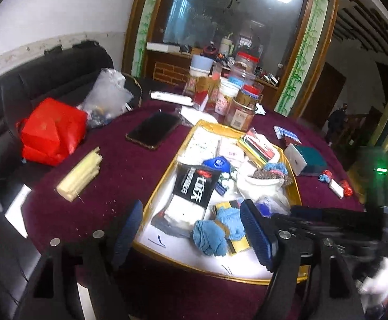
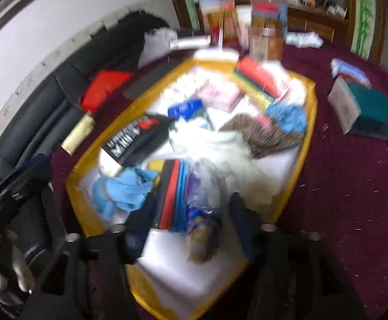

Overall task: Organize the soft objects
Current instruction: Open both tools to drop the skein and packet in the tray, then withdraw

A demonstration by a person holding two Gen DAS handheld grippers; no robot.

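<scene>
A yellow-rimmed tray [image 1: 164,172] with a white floor sits on the maroon table, and it also shows in the blurred right wrist view [image 2: 311,122]. It holds a light blue cloth [image 1: 211,236] [image 2: 124,189], a black sock pack [image 1: 195,185] [image 2: 135,138], a white cloth [image 1: 258,186] [image 2: 220,144] and a clear plastic bag [image 2: 202,213]. My left gripper [image 1: 194,236] is open over the tray's near edge, the blue cloth between its fingers. My right gripper [image 2: 188,221] is open over the tray with the plastic bag between its fingers, not gripped.
On the table lie a phone [image 1: 154,130], a red bag [image 1: 51,136], cream sticks [image 1: 80,174], a teal and white box [image 1: 304,158] [image 2: 364,109], small red and blue items [image 1: 335,182], and jars [image 1: 243,106] at the back. A black sofa [image 1: 47,74] stands left.
</scene>
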